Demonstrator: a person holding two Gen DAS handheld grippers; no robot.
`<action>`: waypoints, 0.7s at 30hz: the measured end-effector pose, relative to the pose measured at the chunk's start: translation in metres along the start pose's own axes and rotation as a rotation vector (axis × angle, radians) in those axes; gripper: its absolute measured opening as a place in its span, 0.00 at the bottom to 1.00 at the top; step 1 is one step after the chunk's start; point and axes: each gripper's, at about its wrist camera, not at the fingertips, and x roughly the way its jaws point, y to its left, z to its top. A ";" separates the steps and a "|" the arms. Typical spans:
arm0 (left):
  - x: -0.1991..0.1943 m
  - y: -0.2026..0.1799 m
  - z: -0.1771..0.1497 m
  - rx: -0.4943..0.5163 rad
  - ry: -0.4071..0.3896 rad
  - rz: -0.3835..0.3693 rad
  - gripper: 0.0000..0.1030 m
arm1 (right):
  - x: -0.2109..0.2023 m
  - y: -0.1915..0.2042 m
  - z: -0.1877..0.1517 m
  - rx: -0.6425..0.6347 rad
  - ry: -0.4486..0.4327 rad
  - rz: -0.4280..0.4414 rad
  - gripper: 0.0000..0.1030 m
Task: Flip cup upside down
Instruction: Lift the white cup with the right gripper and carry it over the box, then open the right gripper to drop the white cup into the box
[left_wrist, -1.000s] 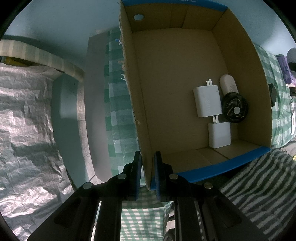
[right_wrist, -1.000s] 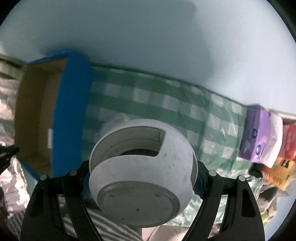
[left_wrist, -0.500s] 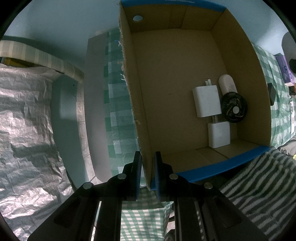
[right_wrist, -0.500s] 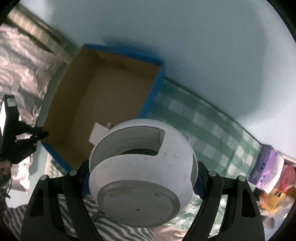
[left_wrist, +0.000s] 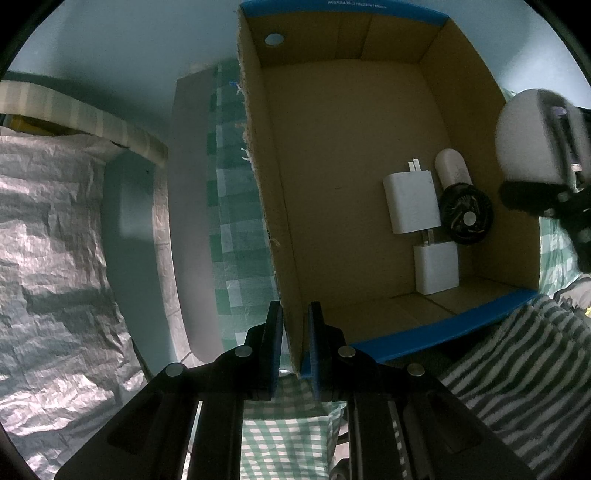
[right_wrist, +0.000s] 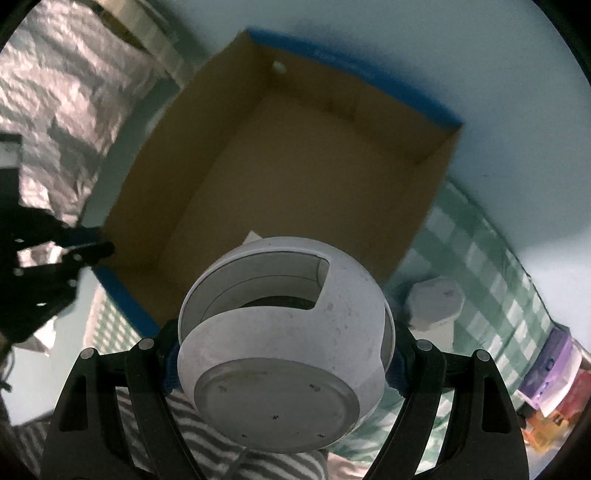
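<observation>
My right gripper (right_wrist: 286, 336) is shut on a white domed object (right_wrist: 280, 332). Its grey flat base faces the camera and a curved slot is cut in its side. It hangs above the near right corner of an open cardboard box (right_wrist: 295, 155) with blue edges. In the left wrist view the same object (left_wrist: 528, 144) shows blurred at the right edge, over the box's right wall. My left gripper (left_wrist: 295, 314) is shut on the box's left wall (left_wrist: 273, 206) near the front corner. A white faceted cup-like thing (right_wrist: 434, 302) sits on the green checked cloth to the right of the box.
Inside the box (left_wrist: 343, 155) lie two white chargers (left_wrist: 412, 203), a black round fan (left_wrist: 467, 214) and a white oval piece (left_wrist: 452, 166). Crinkled silver foil (left_wrist: 48, 240) lies left, a striped towel (left_wrist: 517, 354) in front, and coloured packets (right_wrist: 550, 376) at the far right.
My right gripper has carried the white domed object leftwards from over the checked cloth to above the box, and it now enters the left wrist view. The left gripper has stayed put.
</observation>
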 end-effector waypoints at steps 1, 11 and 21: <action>0.000 0.000 0.001 0.002 0.000 0.000 0.12 | 0.004 0.003 0.000 -0.007 0.002 -0.008 0.80; -0.002 0.000 0.001 0.005 -0.005 -0.001 0.12 | 0.035 0.012 -0.002 -0.042 0.023 -0.061 0.80; -0.002 0.000 0.000 -0.001 -0.010 -0.005 0.12 | 0.046 0.016 -0.002 -0.053 0.034 -0.067 0.80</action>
